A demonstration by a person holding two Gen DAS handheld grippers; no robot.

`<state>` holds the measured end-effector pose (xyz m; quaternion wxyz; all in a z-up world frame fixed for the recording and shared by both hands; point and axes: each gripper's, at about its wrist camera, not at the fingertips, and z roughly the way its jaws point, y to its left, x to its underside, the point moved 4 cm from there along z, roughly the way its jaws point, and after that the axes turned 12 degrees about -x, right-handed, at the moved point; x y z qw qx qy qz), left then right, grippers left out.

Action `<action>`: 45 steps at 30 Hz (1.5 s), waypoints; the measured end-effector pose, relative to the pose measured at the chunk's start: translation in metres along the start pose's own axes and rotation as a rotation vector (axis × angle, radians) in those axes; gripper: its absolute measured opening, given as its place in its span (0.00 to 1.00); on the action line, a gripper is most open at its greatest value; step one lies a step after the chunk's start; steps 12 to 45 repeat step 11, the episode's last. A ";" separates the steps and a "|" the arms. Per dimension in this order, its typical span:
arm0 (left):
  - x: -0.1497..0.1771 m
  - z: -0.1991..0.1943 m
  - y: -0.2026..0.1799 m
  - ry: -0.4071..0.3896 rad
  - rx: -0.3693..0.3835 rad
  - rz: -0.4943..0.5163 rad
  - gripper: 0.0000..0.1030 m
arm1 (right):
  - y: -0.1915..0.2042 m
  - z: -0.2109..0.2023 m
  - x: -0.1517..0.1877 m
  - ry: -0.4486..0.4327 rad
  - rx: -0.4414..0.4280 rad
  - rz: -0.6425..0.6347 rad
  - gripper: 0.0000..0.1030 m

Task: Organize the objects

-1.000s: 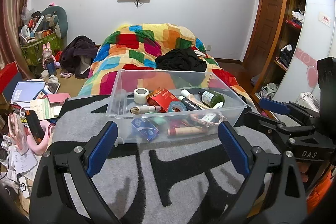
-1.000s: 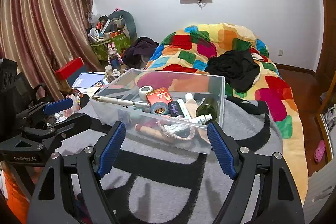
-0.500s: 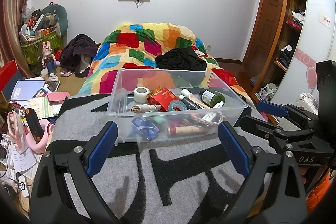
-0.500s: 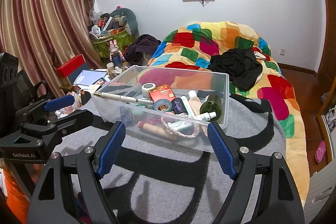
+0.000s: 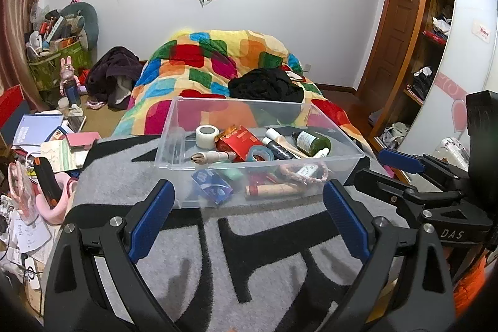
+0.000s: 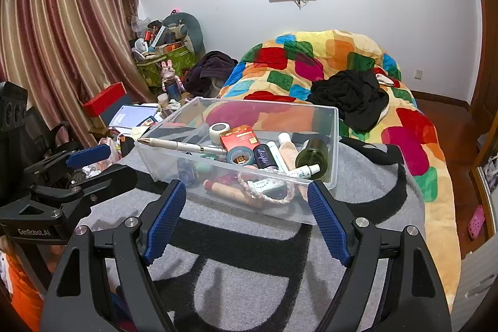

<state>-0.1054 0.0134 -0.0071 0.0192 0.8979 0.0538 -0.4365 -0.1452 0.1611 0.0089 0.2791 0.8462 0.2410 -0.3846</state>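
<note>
A clear plastic bin [image 5: 186, 126] [image 6: 334, 126] stands on a grey and black blanket [image 5: 193, 245] [image 6: 249, 269]. It holds a white tape roll [image 5: 207, 134], a red packet [image 5: 238, 142], a blue tape roll [image 5: 261, 153], a green bottle [image 5: 312, 140], a pen [image 6: 183, 145], a braided cord [image 6: 264, 185] and tubes. My left gripper [image 5: 246, 217] is open and empty just in front of the bin. My right gripper [image 6: 246, 217] is open and empty in front of the bin too, and shows at the right of the left wrist view [image 5: 401, 161].
A bed with a colourful quilt [image 5: 199, 64] and black clothes [image 5: 267, 86] lies behind the bin. Books and clutter [image 5: 40, 142] cover the floor at left. A wardrobe [image 5: 435, 52] stands at right, curtains [image 6: 62, 36] at left.
Both grippers have drifted slightly; the right wrist view has edged nearer the bin. Both stay open and empty. Nothing in the bin has moved.
</note>
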 end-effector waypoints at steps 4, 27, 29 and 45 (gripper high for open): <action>0.001 -0.002 -0.003 0.004 0.008 0.008 0.94 | 0.001 0.000 0.001 0.001 -0.003 0.003 0.76; -0.002 -0.008 -0.006 -0.014 0.014 0.020 0.94 | 0.001 0.001 0.002 0.001 -0.006 0.006 0.76; -0.002 -0.008 -0.006 -0.014 0.014 0.020 0.94 | 0.001 0.001 0.002 0.001 -0.006 0.006 0.76; -0.002 -0.008 -0.006 -0.014 0.014 0.020 0.94 | 0.001 0.001 0.002 0.001 -0.006 0.006 0.76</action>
